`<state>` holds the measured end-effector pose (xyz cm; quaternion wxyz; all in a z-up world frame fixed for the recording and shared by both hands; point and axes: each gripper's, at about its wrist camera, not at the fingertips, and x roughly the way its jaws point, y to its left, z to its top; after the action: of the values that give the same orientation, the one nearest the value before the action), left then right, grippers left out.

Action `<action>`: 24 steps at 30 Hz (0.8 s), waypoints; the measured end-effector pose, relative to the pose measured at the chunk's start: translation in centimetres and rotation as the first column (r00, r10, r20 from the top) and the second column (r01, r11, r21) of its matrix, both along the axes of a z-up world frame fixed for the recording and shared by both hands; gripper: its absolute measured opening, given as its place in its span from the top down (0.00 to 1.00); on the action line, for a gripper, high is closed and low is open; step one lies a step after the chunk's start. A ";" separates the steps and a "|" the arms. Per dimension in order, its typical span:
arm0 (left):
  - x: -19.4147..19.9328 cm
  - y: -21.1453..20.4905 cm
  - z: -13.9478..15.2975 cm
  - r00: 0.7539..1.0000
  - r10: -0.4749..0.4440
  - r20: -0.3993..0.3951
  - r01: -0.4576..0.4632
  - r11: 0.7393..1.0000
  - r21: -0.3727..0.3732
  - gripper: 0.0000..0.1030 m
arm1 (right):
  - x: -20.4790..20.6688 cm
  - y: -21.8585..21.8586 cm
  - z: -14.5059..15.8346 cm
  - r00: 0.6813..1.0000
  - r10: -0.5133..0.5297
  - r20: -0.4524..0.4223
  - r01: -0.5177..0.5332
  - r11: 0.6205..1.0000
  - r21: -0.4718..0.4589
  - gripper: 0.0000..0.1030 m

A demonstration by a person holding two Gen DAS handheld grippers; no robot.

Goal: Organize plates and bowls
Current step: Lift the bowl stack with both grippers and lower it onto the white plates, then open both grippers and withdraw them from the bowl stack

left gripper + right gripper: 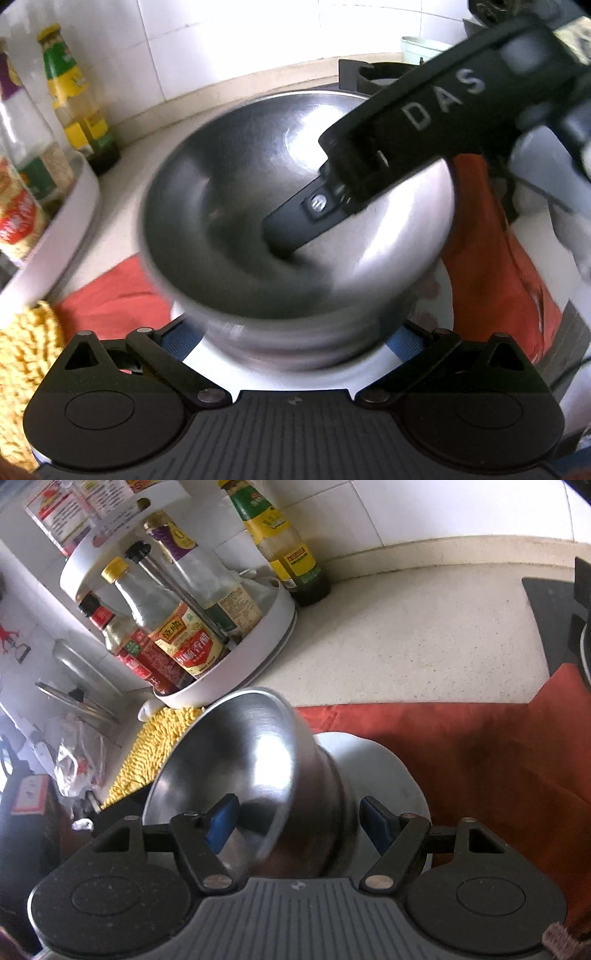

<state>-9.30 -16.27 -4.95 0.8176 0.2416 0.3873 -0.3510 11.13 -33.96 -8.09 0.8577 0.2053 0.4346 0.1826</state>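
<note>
A steel bowl (295,206) hangs tilted and blurred over a white plate (332,373) that lies on a red cloth (114,299). My right gripper (295,819) straddles the rim of the steel bowl (240,760), one blue pad (221,823) inside it and one blue pad (376,823) outside, jaws wide. In the left wrist view the right gripper's finger (303,218) reaches into the bowl. My left gripper (295,343) is open, with its blue pads (184,339) on either side of the bowl's base, just above the plate. The white plate (380,771) also shows under the bowl.
A white turntable rack (240,657) of sauce bottles stands at the left, with a green-capped bottle (280,542) by the tiled wall. A yellow mat (155,753) lies beside the red cloth (461,760). A black stove (554,620) is at the right. A beige counter (406,635) lies behind.
</note>
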 end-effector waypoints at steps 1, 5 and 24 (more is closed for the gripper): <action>-0.4 0.5 0.3 1.000 0.000 0.008 0.000 1.000 -0.002 0.00 | -0.2 -0.1 0.0 1.000 -0.007 0.001 0.007 1.000 -0.003 0.34; -1.3 2.2 1.3 1.000 0.022 -0.002 -0.022 1.000 -0.004 0.00 | -0.5 -0.1 0.3 1.000 -0.024 0.008 0.024 1.000 -0.015 0.34; 1.7 8.8 5.7 0.947 0.313 -0.074 -0.321 0.909 -0.267 0.00 | -11.7 1.2 5.0 0.953 -0.252 0.170 0.269 0.960 -0.080 0.32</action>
<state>-7.64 -7.49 0.70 0.8834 0.0545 0.3807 -0.2677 -0.53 -32.73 -3.05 0.9154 0.2014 0.3431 0.0609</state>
